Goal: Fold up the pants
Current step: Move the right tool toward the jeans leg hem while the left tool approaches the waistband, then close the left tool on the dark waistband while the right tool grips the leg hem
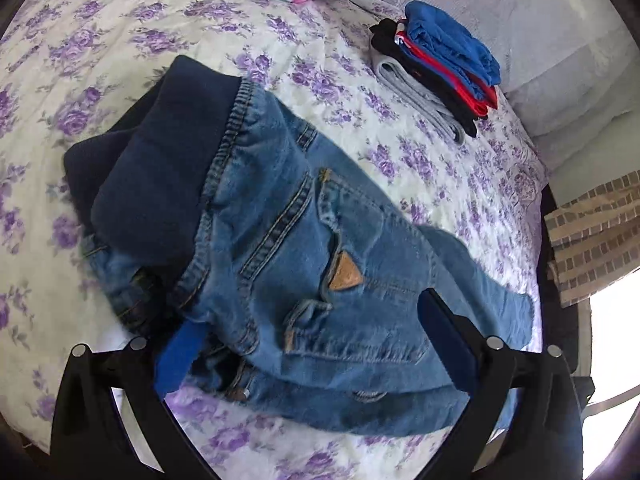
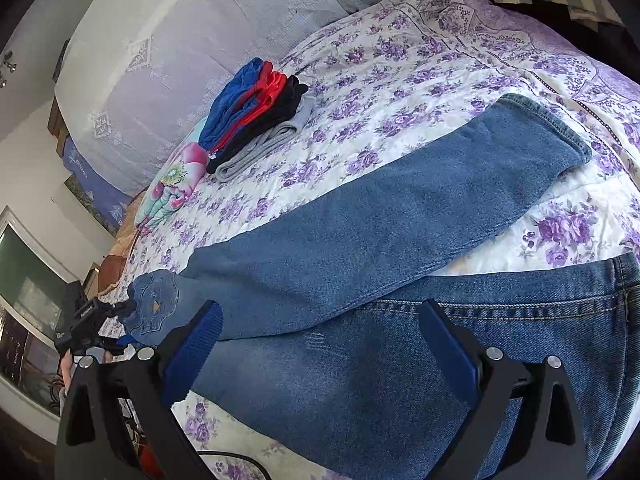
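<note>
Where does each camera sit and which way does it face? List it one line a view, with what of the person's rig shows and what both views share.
Left wrist: on the left gripper, facing down its open fingers onto the waist end of the jeans, toward the folded clothes stack.
Right wrist: on the right gripper, fingers open, over the jeans' legs; the left gripper shows far off at the waist end.
Shared: jeans, stack, floral bedspread, pillows.

Faded, coarse-woven denim pants [image 1: 304,240] with a dark knit waistband, on a matt quilted cotton bedspread [image 1: 120,40].
</note>
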The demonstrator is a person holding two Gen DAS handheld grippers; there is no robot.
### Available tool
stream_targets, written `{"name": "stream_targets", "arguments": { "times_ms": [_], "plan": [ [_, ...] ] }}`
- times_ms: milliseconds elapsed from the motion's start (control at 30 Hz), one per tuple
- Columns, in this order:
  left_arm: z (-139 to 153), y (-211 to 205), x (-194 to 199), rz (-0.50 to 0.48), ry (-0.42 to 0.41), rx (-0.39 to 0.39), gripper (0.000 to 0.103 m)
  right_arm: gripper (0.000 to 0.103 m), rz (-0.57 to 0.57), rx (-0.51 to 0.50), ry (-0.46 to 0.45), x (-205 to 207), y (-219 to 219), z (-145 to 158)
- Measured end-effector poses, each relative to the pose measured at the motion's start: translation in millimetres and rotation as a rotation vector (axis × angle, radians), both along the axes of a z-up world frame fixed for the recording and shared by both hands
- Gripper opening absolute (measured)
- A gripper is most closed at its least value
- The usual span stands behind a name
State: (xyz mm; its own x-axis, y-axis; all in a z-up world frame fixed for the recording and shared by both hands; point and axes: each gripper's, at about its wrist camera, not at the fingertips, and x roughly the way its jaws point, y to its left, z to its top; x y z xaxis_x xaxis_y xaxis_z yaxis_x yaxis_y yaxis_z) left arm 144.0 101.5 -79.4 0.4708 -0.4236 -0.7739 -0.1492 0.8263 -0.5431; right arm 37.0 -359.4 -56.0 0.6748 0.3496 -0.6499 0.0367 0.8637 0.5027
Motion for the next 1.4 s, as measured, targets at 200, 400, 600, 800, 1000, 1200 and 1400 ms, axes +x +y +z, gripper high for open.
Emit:
{"name": "stream_targets", "arguments": {
  "times_ms": [200,400,600,800,1000,1200,1400],
  "plan": [
    [109,4,53,0.048,-0.396,-0.113,0.091,0.099,-0.037,-0.078,-0.112,48,-9,52],
    [143,4,67,0.057,-0.424,0.008,0.097,0.099,0.014,-0.063,-0.153,48,-8,79],
    [65,-1,14,-0.069,-0.27,0.036,0.097,0.099,0.008,0.1,0.059,18,-15,1],
    [44,10,-29,-0.101,-0.219,0.042,0.097,0.099,-0.11,0.345,0.129,31,-61,-23],
    [16,-9,-36,-0.143,-0.151,0.085,0.098,0.1,-0.076,0.291,0.152,77,-43,-12],
    [23,-4,-41,-0.164,-0.119,-0.075,0.098,0.1,0.055,0.158,0.016,192,-6,45],
    [6,0,-34,-0.136,-0.028,-0.077,0.098,0.1,0.03,0.073,0.023,203,0,34]
  ]
}}
